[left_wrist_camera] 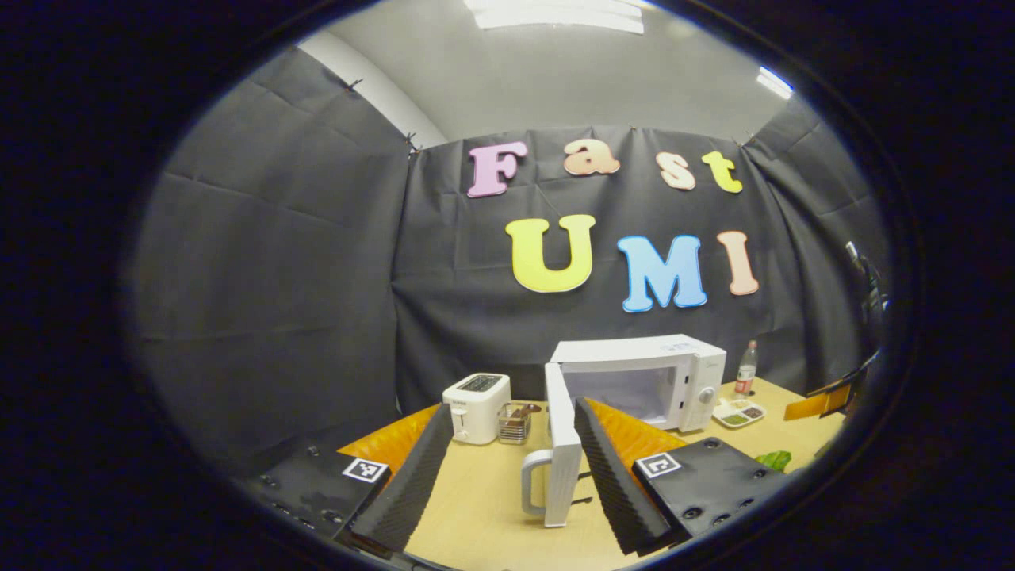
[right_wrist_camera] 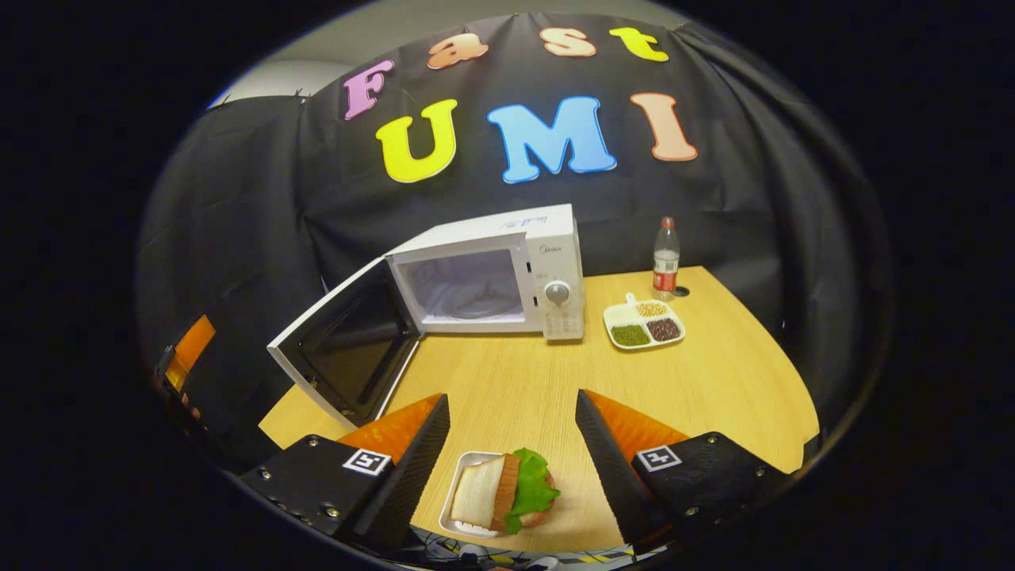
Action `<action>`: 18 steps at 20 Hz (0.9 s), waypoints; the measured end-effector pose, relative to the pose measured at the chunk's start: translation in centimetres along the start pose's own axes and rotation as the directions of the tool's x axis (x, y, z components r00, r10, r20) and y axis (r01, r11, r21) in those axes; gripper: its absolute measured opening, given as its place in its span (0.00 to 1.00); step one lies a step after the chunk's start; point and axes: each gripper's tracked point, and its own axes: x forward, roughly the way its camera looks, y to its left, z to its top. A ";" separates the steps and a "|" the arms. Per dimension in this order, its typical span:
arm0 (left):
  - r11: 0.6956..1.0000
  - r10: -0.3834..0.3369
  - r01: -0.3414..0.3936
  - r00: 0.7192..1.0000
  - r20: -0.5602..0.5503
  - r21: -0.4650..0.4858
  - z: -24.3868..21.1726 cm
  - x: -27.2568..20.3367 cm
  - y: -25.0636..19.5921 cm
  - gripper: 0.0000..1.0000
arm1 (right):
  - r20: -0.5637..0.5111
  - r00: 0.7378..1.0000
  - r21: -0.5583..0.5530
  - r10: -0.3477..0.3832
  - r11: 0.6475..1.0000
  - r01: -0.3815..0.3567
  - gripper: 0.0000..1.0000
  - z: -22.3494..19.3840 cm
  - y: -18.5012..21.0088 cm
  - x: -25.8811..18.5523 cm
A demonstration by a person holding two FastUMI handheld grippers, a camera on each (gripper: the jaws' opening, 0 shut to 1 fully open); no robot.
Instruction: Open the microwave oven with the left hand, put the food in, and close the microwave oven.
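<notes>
The white microwave stands at the back of the wooden table, its door swung wide to the left and its cavity bare. A sandwich with lettuce on a small white tray lies on the table near the front edge, low between the fingers of my open right gripper. In the left gripper view the door stands edge-on with its handle toward me. Both sit inside my open left gripper, close to its right finger; I cannot tell whether they touch.
A white toaster and a small glass jar stand left of the microwave. A divided dish of beans and a plastic bottle sit to its right. The other gripper shows by the door's far side.
</notes>
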 end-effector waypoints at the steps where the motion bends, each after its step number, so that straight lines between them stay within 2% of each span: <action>1: 1.000 -0.005 0.005 1.000 0.015 0.007 0.6 -0.2 -0.4 0.94 | -0.047 0.999 0.020 0.018 1.000 -0.017 0.97 -1.0 0.0 0.4; 4: 1.000 -0.011 0.010 0.999 0.036 0.025 1.4 -0.7 -1.2 0.98 | -0.152 0.986 0.080 0.064 0.995 -0.053 0.97 -3.7 -0.1 1.0; 9: 1.000 0.020 -0.020 1.000 0.024 0.011 1.1 -1.5 -1.1 1.00 | -0.277 0.958 0.090 0.075 0.995 -0.051 0.97 -7.3 -0.8 2.3; 14: 0.997 0.072 -0.072 0.997 0.018 0.033 1.1 -2.4 0.1 1.00 | -0.406 0.901 0.186 0.152 0.979 -0.081 0.95 -11.2 0.0 2.9; 15: 0.996 0.081 -0.082 0.997 0.019 0.033 1.2 -2.6 0.3 1.00 | -0.421 0.892 0.205 0.167 0.975 -0.086 0.93 -11.6 0.2 2.9; 18: 0.992 0.123 -0.124 0.992 0.014 0.027 1.1 -3.2 0.8 1.00 | -0.434 0.871 0.291 0.230 0.951 -0.106 0.65 -11.9 0.8 2.8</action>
